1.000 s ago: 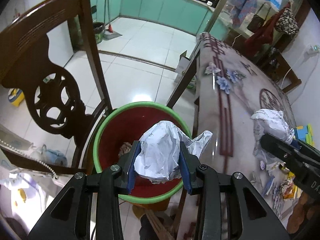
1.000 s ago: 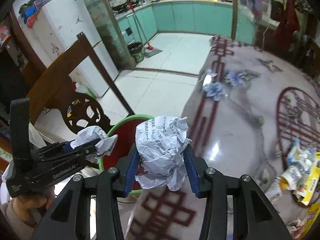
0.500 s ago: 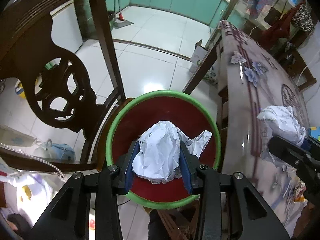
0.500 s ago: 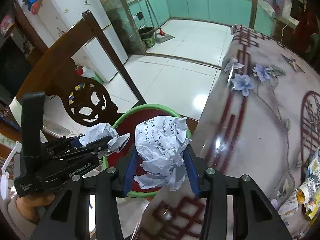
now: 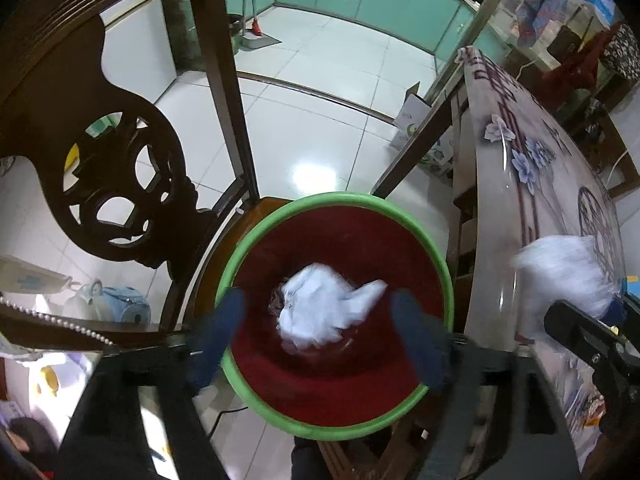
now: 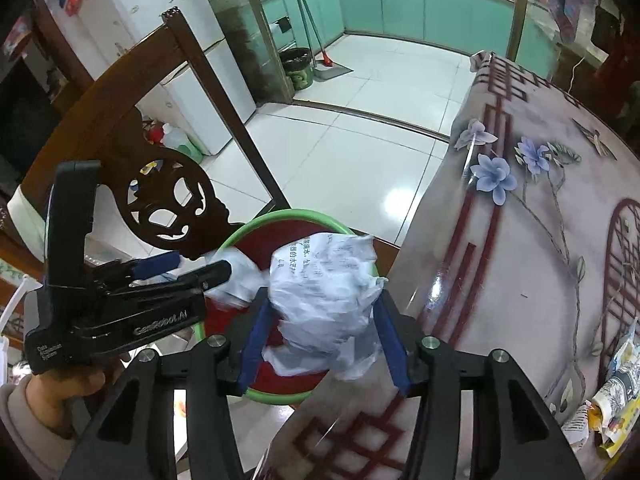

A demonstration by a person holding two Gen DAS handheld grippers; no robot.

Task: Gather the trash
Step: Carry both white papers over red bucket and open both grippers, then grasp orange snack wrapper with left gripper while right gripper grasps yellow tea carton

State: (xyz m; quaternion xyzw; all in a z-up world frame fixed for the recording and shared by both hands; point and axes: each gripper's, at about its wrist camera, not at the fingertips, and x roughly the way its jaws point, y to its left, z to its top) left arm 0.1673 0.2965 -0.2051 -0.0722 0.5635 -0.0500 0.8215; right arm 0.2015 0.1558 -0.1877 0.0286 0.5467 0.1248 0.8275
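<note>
A red bin with a green rim (image 5: 440, 264) stands on a chair seat beside the table. My left gripper (image 5: 320, 332) is open over it, and a crumpled white paper ball (image 5: 320, 312), blurred, sits free between the spread fingers, inside the bin. In the right wrist view the left gripper (image 6: 192, 270) hovers by the bin (image 6: 280, 216). My right gripper (image 6: 324, 344) is shut on a second crumpled printed paper ball (image 6: 324, 296), held at the table edge next to the bin. That ball also shows in the left wrist view (image 5: 568, 268).
A dark carved wooden chair back (image 5: 120, 160) rises left of the bin. The floral-covered table (image 6: 540, 240) lies to the right, with more wrappers and paper scraps (image 6: 616, 396) at its near right. White tiled floor and teal cabinets lie beyond.
My left gripper has opened and let go of its paper ball, which has dropped into the bin. My right gripper has moved closer to the bin with its ball.
</note>
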